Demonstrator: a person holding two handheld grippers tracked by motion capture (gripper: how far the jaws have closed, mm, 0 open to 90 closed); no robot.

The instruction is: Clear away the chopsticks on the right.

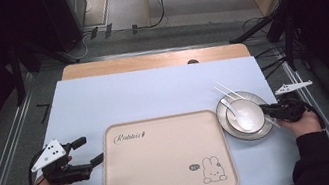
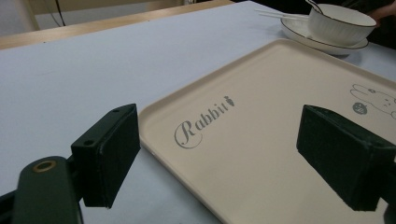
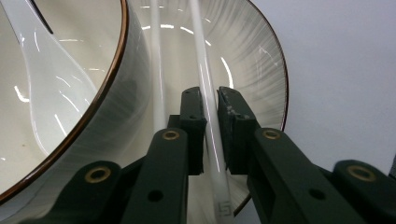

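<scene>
Right claw (image 3: 211,135) clamped on one white chopstick (image 3: 205,88) lying across the plate (image 3: 261,60), beside the bowl (image 3: 116,112)

A beige rabbit tray (image 1: 163,158) lies on the pale blue table cover (image 1: 143,96).

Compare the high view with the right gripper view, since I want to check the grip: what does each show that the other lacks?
High view: the tray, the left gripper open beside it, and both hands.
Right gripper view: the right gripper closed on one chopstick, the second chopstick lying free beside it.
Both: bowl, plate, spoon, chopsticks.
</scene>
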